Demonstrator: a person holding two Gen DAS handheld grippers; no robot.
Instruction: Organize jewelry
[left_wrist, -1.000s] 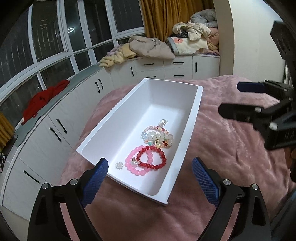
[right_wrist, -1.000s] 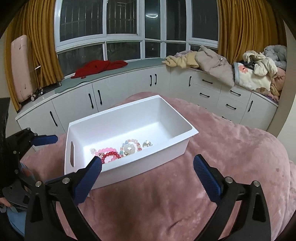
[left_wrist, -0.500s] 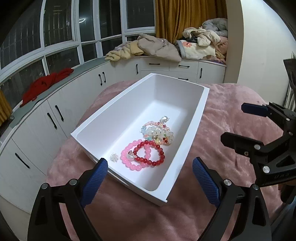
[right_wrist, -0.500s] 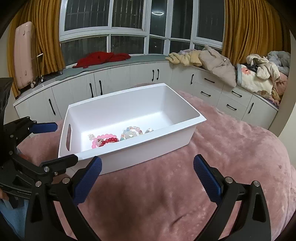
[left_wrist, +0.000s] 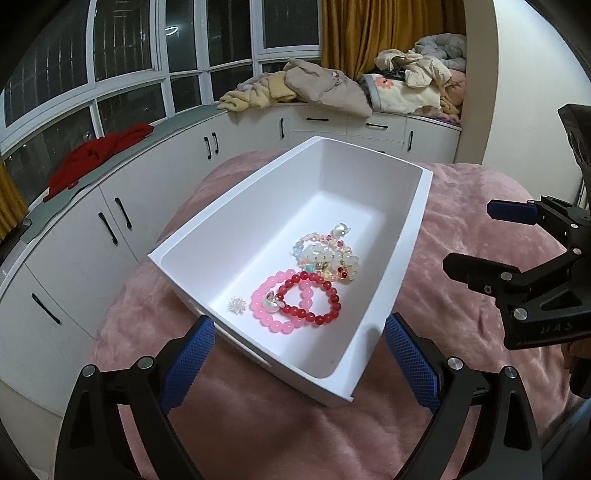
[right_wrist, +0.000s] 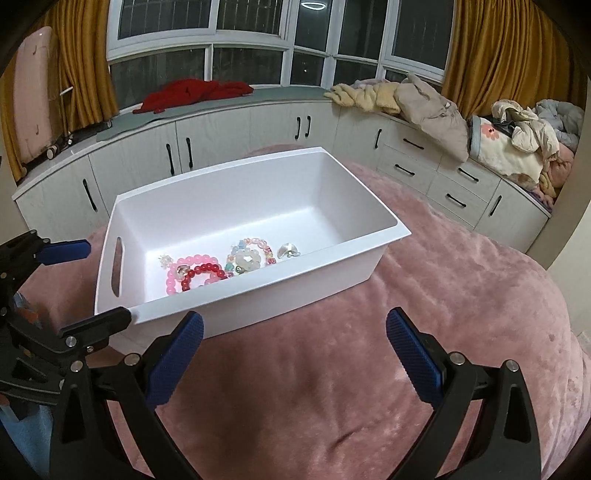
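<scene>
A white plastic bin (left_wrist: 410, 236) (right_wrist: 288, 291) sits on a pink blanket. Inside lie a pink bead bracelet (left_wrist: 263, 295) (right_wrist: 170, 277), a red bead bracelet (left_wrist: 325, 317) (right_wrist: 201, 271), a pale multicolour bracelet (left_wrist: 325, 254) (right_wrist: 251, 254), a small crystal flower (left_wrist: 236, 305) and a silver charm (right_wrist: 288, 251). My left gripper (left_wrist: 299, 354) is open and empty, just before the bin's near end; it also shows in the right wrist view (right_wrist: 81, 284). My right gripper (right_wrist: 295, 354) is open and empty beside the bin's long side; it also shows in the left wrist view (left_wrist: 480, 236).
The pink blanket (right_wrist: 443, 295) covers the bed. White cabinets (right_wrist: 229, 140) curve around under windows. Red cloth (right_wrist: 192, 92) and piled clothes (right_wrist: 424, 103) lie on the counter. A pink suitcase (right_wrist: 33, 99) stands far left.
Both grippers have come closer to the bin and look down into it more steeply. The jewelry has not moved. Both grippers stay open.
</scene>
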